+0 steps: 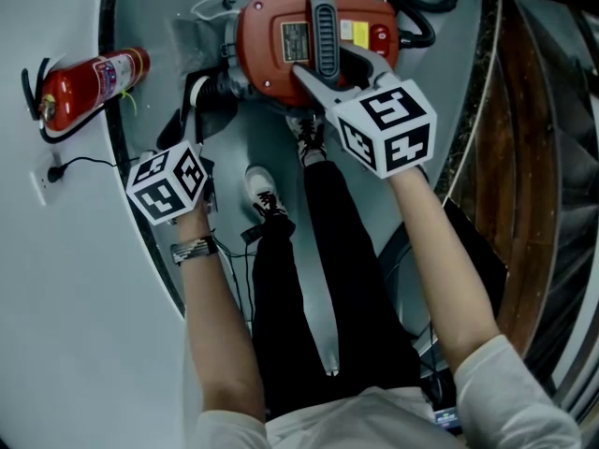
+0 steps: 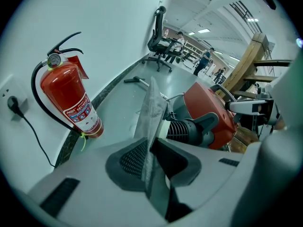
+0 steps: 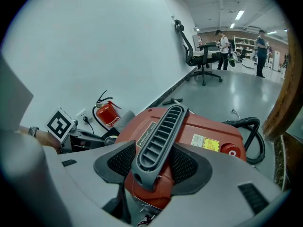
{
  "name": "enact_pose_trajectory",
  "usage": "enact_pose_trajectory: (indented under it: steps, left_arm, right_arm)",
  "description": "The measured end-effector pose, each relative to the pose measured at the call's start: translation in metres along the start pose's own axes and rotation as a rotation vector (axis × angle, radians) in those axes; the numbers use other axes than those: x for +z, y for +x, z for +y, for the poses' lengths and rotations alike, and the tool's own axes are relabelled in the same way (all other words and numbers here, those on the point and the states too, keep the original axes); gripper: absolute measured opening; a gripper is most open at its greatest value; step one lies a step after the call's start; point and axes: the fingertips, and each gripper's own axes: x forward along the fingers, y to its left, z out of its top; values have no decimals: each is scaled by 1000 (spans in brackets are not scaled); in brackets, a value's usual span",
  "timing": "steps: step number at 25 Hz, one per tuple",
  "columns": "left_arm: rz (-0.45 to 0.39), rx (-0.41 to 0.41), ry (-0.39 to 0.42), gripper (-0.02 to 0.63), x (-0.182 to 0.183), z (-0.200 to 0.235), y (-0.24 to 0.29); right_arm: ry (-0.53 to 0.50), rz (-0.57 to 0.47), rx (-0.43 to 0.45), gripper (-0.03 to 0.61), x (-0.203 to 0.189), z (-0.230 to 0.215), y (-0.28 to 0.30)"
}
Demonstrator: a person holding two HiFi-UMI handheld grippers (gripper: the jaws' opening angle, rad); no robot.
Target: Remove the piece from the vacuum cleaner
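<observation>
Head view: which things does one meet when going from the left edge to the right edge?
fire extinguisher → left gripper → vacuum cleaner → wooden structure. The right gripper lies over the vacuum cleaner, so it is left out of the order.

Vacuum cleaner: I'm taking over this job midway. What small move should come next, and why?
Probably draw the left gripper back from the vacuum cleaner, taking the grey sheet clear. That sheet stands pinched in its jaws beside the hose, while the right gripper clamps the handle, holding the body steady.
</observation>
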Motion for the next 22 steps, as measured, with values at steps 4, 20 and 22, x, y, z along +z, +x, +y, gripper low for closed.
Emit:
enact_pose_trajectory:
  steps: [4, 20, 22]
  left_arm:
    - [6, -9, 10, 66, 0, 0, 1]
    - [30, -12, 66, 66, 3, 3, 4]
    - [30, -13, 65, 66, 3, 4, 4]
  right_arm:
    - [1, 3, -3, 232, 0, 0, 0]
    - [-1, 1, -2, 232, 0, 0, 0]
    - [-1, 1, 0, 232, 0, 0, 1]
